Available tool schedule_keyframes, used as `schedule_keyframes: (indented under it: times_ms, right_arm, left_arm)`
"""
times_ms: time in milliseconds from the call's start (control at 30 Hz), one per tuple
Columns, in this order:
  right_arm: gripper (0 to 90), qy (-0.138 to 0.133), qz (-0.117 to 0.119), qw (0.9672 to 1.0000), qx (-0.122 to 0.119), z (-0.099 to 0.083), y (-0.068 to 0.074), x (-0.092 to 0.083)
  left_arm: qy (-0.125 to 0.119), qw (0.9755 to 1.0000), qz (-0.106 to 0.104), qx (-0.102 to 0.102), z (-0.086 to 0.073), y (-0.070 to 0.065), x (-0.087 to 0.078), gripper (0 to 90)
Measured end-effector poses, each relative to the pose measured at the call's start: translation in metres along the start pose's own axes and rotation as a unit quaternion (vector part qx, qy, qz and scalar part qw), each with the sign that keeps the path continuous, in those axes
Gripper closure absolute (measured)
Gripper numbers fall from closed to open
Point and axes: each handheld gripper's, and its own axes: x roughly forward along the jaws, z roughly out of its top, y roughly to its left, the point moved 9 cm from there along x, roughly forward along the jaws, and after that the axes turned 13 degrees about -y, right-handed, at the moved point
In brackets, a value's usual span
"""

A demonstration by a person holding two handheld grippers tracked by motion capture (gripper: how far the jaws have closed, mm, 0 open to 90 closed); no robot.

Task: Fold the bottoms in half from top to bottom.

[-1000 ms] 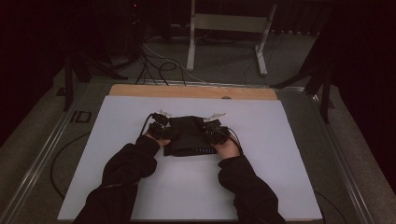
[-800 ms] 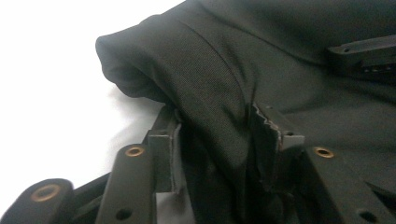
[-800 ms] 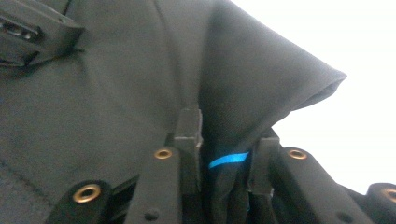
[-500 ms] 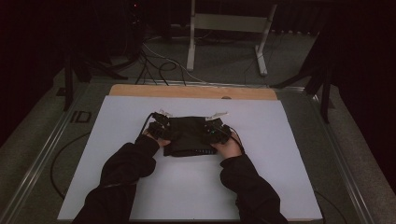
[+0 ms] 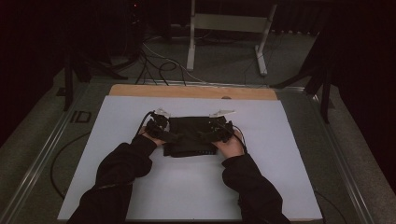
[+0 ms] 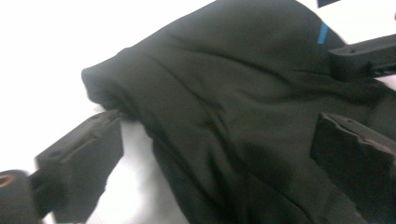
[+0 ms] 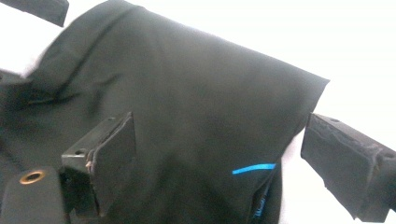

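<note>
A folded black garment (image 5: 191,137) of soft, matte cloth lies as a rough rectangle at the centre of the high view, on the smooth white table sheet (image 5: 280,140). A thin blue stripe (image 7: 253,168) marks one layer. Both the left gripper (image 5: 164,133) and the right gripper (image 5: 212,133) have just been opening; their blocky black jaws stand released, straddling the creased fabric without pinching it.
</note>
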Motion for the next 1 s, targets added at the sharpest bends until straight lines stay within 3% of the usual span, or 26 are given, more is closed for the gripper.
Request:
schedule_keyframes:
  times_ms: [533,767,900,1000]
  right_arm:
    - [9.4,0.001,0.034,0.9993,-0.015,0.01,0.014,-0.004]
    - [9.9,-0.007,0.047,0.9986,-0.022,0.02,0.021,-0.006]
    - [10.2,-0.011,0.07,0.997,-0.031,0.026,0.029,-0.007]
    - [10.2,-0.014,0.072,0.9969,-0.029,0.029,0.033,-0.009]
  left_arm:
    - [-0.01,0.9992,-0.028,0.025,0.005,-0.011,-0.012,0.0]
    - [-0.027,0.997,-0.061,0.04,0.012,-0.023,-0.023,0.0]
    - [-0.03,0.9964,-0.063,0.048,0.013,-0.025,-0.027,0.0]
    - [-0.033,0.9962,-0.066,0.046,0.014,-0.026,-0.031,0.0]
